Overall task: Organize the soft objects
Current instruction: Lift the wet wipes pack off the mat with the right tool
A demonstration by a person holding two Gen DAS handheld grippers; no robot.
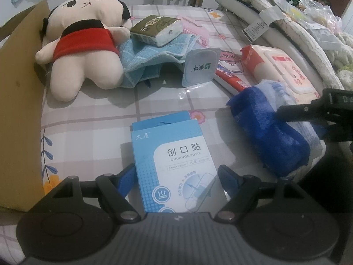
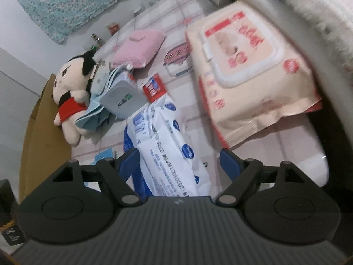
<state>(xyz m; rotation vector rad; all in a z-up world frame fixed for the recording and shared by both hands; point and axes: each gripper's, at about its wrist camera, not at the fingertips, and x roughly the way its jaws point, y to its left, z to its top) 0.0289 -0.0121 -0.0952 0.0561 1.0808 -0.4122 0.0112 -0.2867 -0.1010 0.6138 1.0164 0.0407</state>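
Two grippers on the bed. Left gripper (image 1: pixel 176 174): fingers spread wide, the flat blue-and-white cardboard plaster box (image 1: pixel 174 165) lying loose between them. Right gripper (image 2: pixel 179 163): fingers parted around the soft white-and-blue plastic pack (image 2: pixel 167 145); contact unclear. Risk: slick film may slide out on closing, nudging the peach wet-wipes pack (image 2: pixel 249 84) beyond the right finger.

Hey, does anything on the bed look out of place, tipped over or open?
Yes. The small grey tub stands on its side, propped against the blue cloth. The bandage box between the left gripper's fingers has its top flap open. Tissue pack sits askew on the cloth.
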